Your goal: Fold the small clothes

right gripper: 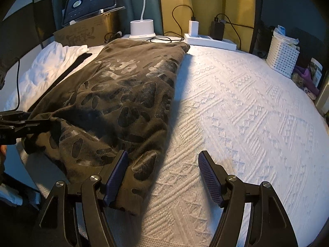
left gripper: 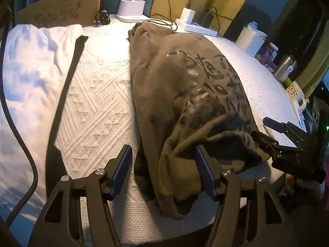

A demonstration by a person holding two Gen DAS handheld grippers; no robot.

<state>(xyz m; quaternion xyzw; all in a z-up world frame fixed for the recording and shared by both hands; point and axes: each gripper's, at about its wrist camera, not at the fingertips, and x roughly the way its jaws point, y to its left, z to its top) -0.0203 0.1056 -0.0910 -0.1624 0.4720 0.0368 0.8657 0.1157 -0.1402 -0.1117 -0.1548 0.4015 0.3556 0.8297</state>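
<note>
White textured cloth (right gripper: 236,107) fills both frames; the brown shirt (left gripper: 185,86) lies lengthwise mid-frame. Left gripper (left gripper: 162,160) gapes wide over its near hem, right gripper (right gripper: 162,164) wide open too, gripping nothing.

The shirt (right gripper: 115,94) is olive-brown with a dark blotchy print. The cover (right gripper: 236,113) is white, woven in diamonds and zigzags. The fingers (left gripper: 202,170) carry blue pads. The basket (right gripper: 282,56) is white with dotted holes.
</note>
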